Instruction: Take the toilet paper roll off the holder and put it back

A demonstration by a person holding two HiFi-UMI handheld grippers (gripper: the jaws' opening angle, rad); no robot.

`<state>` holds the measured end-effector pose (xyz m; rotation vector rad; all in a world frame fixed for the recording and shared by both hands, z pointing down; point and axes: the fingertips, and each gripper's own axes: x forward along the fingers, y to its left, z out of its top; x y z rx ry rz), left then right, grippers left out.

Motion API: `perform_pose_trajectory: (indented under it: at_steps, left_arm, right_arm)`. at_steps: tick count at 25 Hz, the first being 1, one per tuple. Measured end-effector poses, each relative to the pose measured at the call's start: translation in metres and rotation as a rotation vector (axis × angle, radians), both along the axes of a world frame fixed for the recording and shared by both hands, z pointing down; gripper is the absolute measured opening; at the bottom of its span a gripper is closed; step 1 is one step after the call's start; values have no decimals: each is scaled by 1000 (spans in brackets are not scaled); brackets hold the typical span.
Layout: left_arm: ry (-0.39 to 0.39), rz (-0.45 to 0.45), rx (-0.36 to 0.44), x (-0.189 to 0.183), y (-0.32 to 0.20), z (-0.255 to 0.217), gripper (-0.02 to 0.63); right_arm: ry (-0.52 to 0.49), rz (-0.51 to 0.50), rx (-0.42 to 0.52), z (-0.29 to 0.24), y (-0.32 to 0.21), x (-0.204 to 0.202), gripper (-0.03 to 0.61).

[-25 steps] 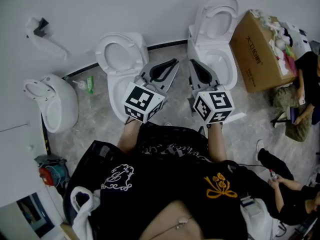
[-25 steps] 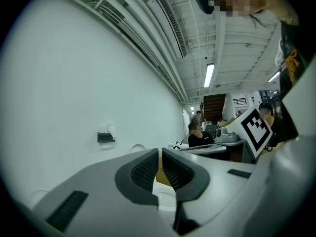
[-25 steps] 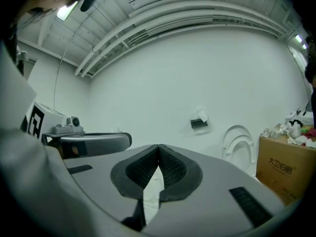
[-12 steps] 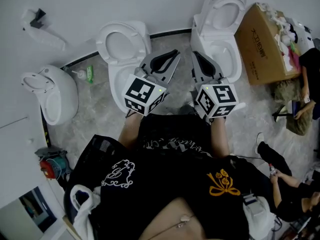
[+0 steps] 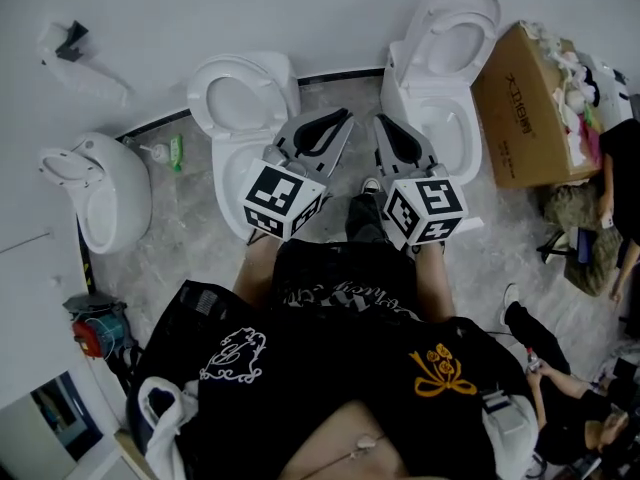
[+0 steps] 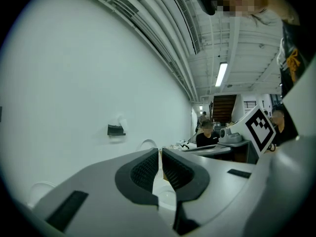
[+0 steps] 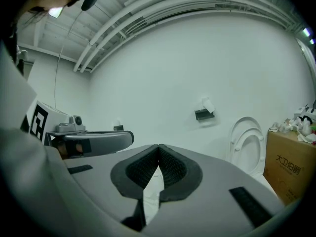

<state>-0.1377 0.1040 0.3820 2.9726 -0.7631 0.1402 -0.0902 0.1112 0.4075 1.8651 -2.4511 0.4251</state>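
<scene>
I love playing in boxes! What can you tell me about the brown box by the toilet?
The brown box looks like cardboard, with dark print on its side. Its top is open, stuffed with pale crumpled things. It stands upright on the floor beside the right-hand toilet, near the white wall.

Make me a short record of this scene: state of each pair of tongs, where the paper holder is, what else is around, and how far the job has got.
Left tongs: shut, nothing between them
Right tongs: shut, nothing between them, held beside the left tongs
Paper holder: on the wall, apart from both tongs; something white sits on top, roll not clear
Left toilet: against the wall, lid up
Right toilet: against the wall, lid up
Cardboard box: right of the right toilet, open
Job: not begun
</scene>
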Motion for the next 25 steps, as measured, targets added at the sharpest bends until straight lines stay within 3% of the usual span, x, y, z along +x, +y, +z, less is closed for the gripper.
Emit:
perform_pose_trajectory:
  at_steps: [7, 20, 25]
  left_arm:
    - [-3, -49, 1, 45, -58, -7, 37]
    - [17, -74, 37, 176, -159, -30, 37]
    - [9, -96, 39, 203, -183, -29, 37]
  right_arm:
    - [3, -49, 1, -6, -62, 44, 14]
    - [16, -86, 42, -29, -167, 174, 12]
    - [13, -110, 49, -28, -195, 203, 12]
